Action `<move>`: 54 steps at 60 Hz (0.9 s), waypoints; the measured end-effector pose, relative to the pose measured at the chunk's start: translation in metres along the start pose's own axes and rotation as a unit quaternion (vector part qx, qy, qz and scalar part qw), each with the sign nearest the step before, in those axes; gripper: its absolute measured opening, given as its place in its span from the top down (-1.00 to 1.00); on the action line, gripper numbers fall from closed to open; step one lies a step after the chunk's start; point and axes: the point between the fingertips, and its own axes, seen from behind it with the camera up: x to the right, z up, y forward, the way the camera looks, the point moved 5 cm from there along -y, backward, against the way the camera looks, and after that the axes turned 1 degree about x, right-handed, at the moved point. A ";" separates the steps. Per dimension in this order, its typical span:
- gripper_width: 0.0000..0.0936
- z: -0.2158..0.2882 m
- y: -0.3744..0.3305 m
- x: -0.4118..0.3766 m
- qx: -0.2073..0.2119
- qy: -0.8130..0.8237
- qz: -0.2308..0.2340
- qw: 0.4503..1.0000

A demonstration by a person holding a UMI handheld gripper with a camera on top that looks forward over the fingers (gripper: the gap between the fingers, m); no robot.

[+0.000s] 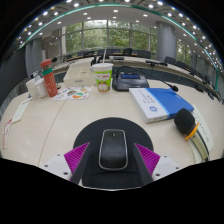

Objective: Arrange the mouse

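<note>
One black mouse [113, 149] sits on one dark round mousepad [88, 135] between the gripper [112, 158] fingers — spread apart, gaps either side; one blue book [160, 103] beyond, bench clutter indistinct.

Mouse pad [100, 133] near edge hidden behind mouse [113, 149]; claw [113, 160] fingertips partly cut off.

The mouse [113, 149] is showing a dark, smooth plastic shell with a soft sheen, lying on a matt black mouse pad [112, 140]. The table [60, 125] is looking like pale, smooth laminate, lightly reflecting the ceiling lights. The book [160, 103] is presenting a glossy blue-and-white paper cover.
</note>
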 end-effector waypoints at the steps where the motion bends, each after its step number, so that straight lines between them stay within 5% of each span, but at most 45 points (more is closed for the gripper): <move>1: -0.81 0.001 -0.003 0.000 0.001 0.000 0.000 1.000; 20: -0.85 0.022 -0.132 -0.028 0.046 0.005 -0.032 0.998; 39: -0.83 -0.009 -0.301 -0.065 0.091 0.005 -0.062 0.994; 54: -0.83 -0.025 -0.364 -0.080 0.106 -0.021 -0.069 0.992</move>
